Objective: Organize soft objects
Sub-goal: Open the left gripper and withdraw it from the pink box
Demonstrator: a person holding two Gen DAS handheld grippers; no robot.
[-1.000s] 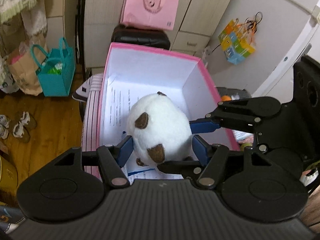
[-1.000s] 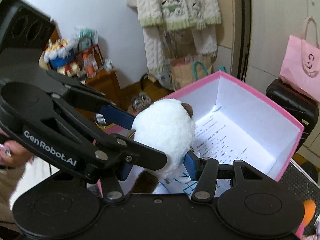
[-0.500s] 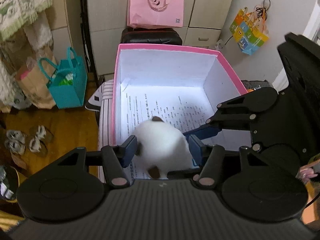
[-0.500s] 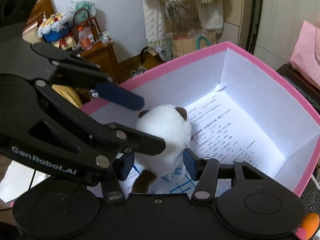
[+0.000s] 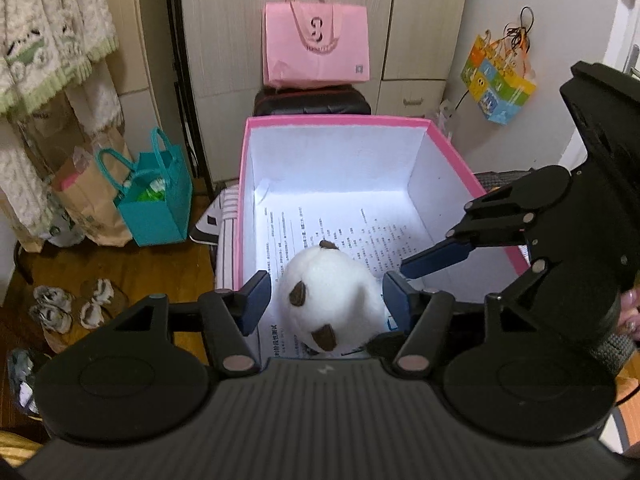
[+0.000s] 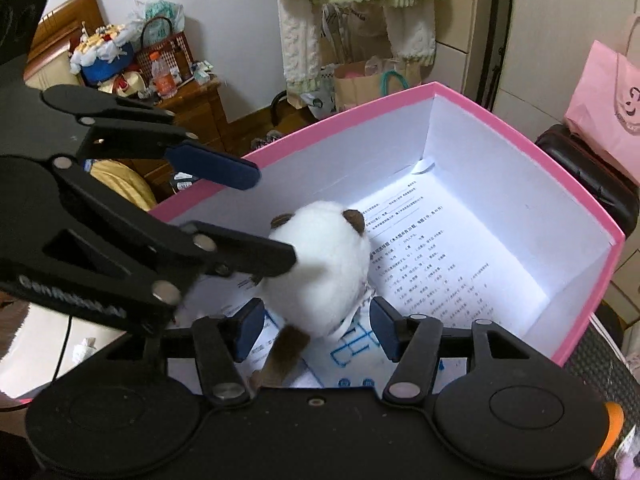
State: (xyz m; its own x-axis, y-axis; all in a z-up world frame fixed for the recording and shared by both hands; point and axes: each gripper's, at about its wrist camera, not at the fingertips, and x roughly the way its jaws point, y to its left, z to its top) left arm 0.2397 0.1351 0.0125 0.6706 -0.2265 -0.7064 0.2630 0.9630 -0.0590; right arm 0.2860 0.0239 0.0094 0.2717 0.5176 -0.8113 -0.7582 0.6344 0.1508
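A white plush toy (image 5: 328, 300) with brown ears and paws lies on printed paper near the front of a pink box (image 5: 336, 122) with white inner walls. It also shows in the right wrist view (image 6: 320, 268), inside the same box (image 6: 520, 136). My left gripper (image 5: 326, 300) is open, its blue pads on either side of the plush and clear of it. My right gripper (image 6: 318, 330) is open just above the plush, not touching it. Each gripper appears in the other's view, the right one (image 5: 436, 256) and the left one (image 6: 216, 168).
A pink bag (image 5: 316, 46) sits on a black suitcase (image 5: 312, 100) behind the box. A teal bag (image 5: 154, 196) and paper bag stand on the wooden floor at left, with shoes (image 5: 68, 308). A wooden cabinet (image 6: 188, 108) holds clutter.
Both grippers opened and let go of the plush, which dropped onto the paper in the box. Both grippers then lifted back a little.
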